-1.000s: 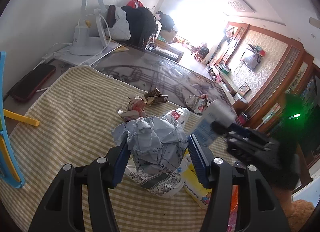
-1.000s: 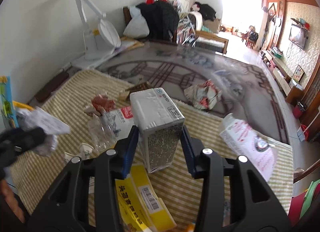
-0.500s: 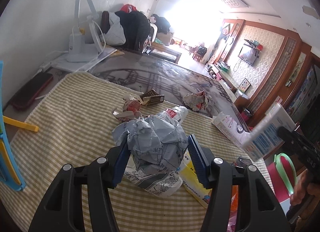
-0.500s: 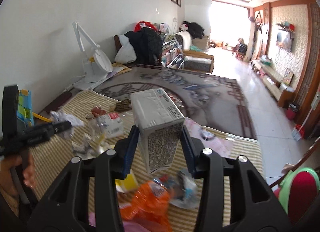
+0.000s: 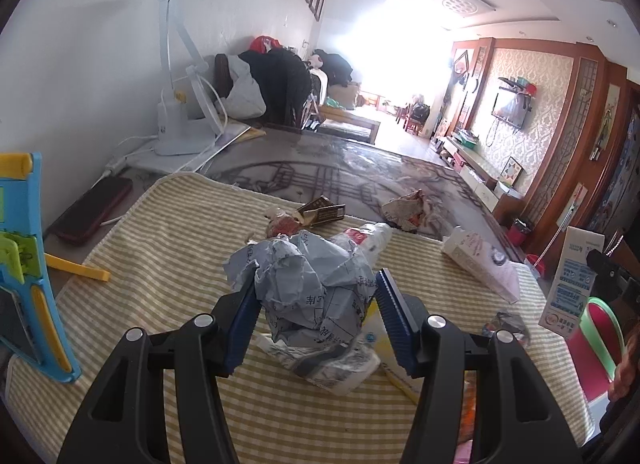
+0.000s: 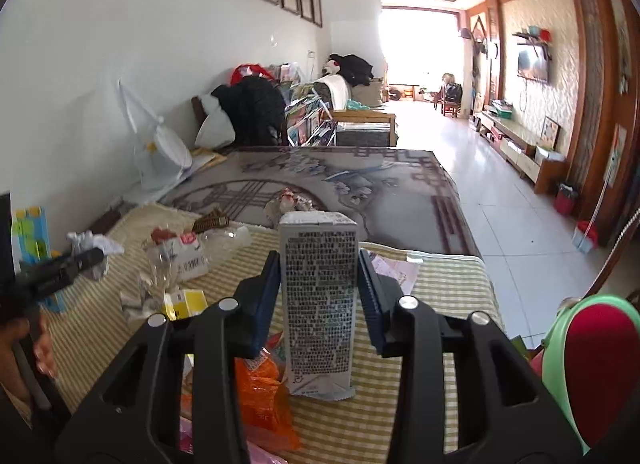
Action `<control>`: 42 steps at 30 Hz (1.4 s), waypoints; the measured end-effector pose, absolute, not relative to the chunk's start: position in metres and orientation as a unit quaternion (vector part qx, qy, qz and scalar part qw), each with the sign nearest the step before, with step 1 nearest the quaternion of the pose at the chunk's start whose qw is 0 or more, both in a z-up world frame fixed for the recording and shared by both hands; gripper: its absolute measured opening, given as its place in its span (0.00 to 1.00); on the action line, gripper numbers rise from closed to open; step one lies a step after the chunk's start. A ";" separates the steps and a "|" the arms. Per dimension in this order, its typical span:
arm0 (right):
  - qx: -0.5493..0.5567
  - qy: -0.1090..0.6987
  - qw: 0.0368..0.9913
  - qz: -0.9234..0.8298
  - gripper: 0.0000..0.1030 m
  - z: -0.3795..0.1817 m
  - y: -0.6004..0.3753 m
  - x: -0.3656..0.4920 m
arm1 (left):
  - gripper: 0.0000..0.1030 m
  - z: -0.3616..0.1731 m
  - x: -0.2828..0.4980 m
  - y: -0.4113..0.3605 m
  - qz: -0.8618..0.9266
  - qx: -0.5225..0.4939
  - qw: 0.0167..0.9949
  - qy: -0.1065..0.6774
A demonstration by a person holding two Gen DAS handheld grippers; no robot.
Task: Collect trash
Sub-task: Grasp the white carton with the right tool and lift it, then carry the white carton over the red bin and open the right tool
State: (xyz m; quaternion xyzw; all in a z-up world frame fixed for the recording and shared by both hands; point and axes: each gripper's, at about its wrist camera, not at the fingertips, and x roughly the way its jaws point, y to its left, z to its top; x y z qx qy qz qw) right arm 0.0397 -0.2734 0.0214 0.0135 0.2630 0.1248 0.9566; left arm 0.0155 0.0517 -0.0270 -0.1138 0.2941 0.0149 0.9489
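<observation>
The desk (image 5: 168, 224), covered with a yellow-and-white striped cloth, carries most of the litter, so the collecting looks to be in its early or middle part: two pieces are in hand and none can be seen inside the green-rimmed red bin (image 6: 592, 348) at the desk's right edge. The right gripper (image 6: 318, 288) has just been closing its jaws and grips an upright grey carton (image 6: 318, 304), printed with dense small text and creased at its bottom flap, held above the desk near that bin. The left gripper (image 5: 316, 304) holds a crumpled wad of grey printed paper (image 5: 308, 284) above the cloth; its jaws are closed against the wad's sides. Still left on the desk are a pale pink carton (image 5: 480, 264) lying on its side, a yellow box (image 6: 188, 300), an orange plastic wrapper (image 6: 264, 396), a clear crushed bottle (image 6: 180, 260), a crumpled red-and-white wrapper (image 5: 408, 210), and a small brown packet (image 5: 320, 214).
</observation>
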 end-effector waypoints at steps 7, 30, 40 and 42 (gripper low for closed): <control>0.058 0.254 0.960 0.104 0.36 0.028 -0.311 0.036 | 0.53 -0.009 0.003 0.003 -0.032 -0.114 0.951 0.287; 0.112 0.260 0.951 -0.126 0.36 0.009 -0.488 -0.018 | 0.53 0.001 -0.007 -0.177 -0.185 -0.070 0.930 0.311; 0.174 0.295 0.927 -0.155 0.37 -0.018 -0.541 -0.038 | 0.53 -0.005 -0.003 -0.224 -0.227 -0.065 0.914 0.329; 0.171 0.296 0.925 -0.164 0.37 -0.019 -0.541 -0.038 | 0.53 -0.005 0.000 -0.236 -0.239 -0.071 0.910 0.332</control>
